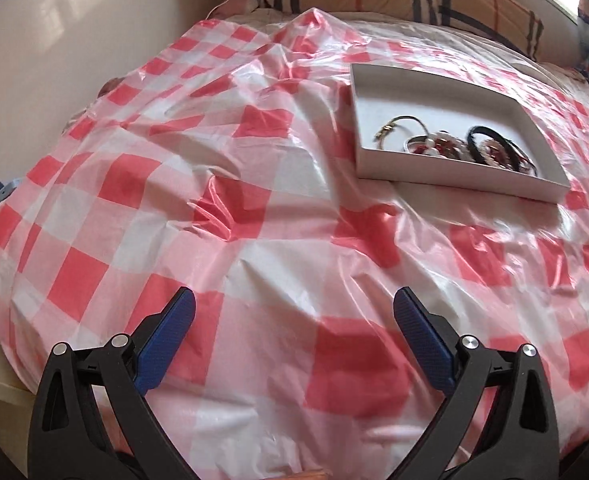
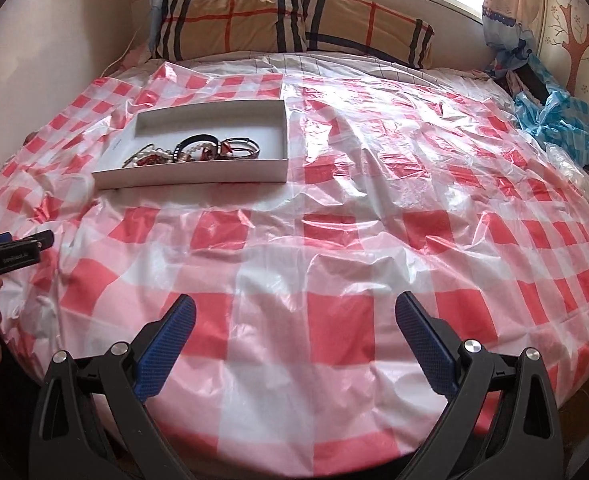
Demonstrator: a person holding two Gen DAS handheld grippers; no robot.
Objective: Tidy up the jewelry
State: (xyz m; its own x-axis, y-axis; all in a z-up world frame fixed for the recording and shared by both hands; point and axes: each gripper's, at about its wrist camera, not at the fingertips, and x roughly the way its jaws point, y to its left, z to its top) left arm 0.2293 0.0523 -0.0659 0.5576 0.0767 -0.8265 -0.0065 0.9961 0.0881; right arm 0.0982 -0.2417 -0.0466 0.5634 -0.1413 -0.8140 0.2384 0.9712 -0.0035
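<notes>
Both hand-held grippers, left (image 1: 294,308) and right (image 2: 294,314), wide open, empty, over bed (image 2: 334,248). Jewelry (image 2: 192,152) tangled in box (image 2: 198,174) toward bed's head-left corner. Light, slippery; likely best pinched by one bangle rim.

Checked sheet (image 2: 334,208): thin plastic, glossy, crinkled. Box (image 2: 198,176): matt white card. Pillows (image 2: 294,20): woven cloth. Claw pads (image 2: 422,344): blue, textured; frames matt black plastic.
</notes>
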